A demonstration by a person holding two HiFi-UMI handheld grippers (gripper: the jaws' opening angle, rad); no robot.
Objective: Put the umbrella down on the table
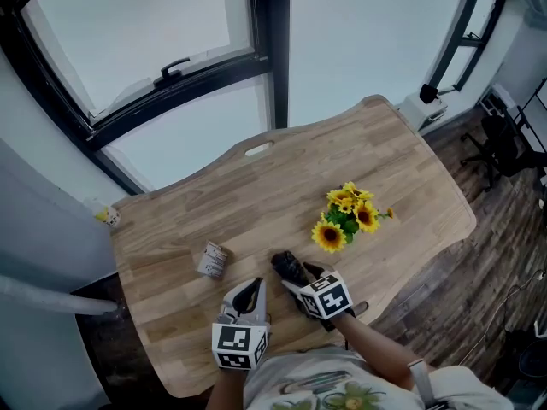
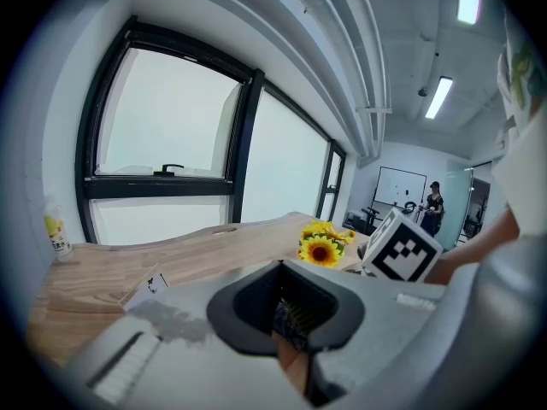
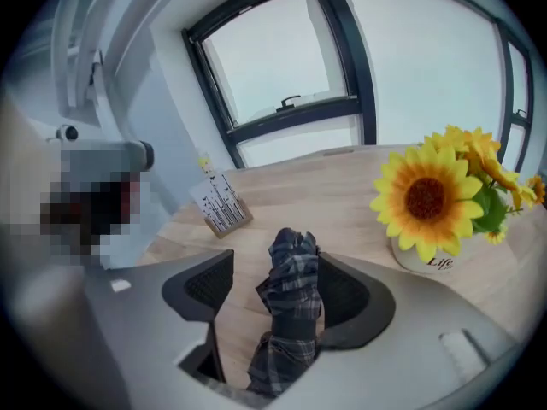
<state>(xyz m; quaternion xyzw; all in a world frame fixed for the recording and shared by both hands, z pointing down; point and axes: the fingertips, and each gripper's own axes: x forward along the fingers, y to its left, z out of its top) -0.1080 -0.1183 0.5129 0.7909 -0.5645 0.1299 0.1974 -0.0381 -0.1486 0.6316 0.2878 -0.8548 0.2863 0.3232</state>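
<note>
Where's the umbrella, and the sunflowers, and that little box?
umbrella [image 3: 291, 301], right gripper view, on its folded plaid cloth.
sunflowers [image 1: 328, 236], head view, on the big front bloom.
little box [image 1: 213, 260], head view, on the middle of the box.

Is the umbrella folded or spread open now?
Folded: the umbrella is a narrow roll of checked cloth between the right gripper's open jaws.

The wooden worktop [image 1: 256, 190] carries sunflowers [image 1: 346, 216] at 3 o'clock, a box [image 1: 212, 260] at 8, an umbrella [image 1: 289, 267] at 6.
</note>
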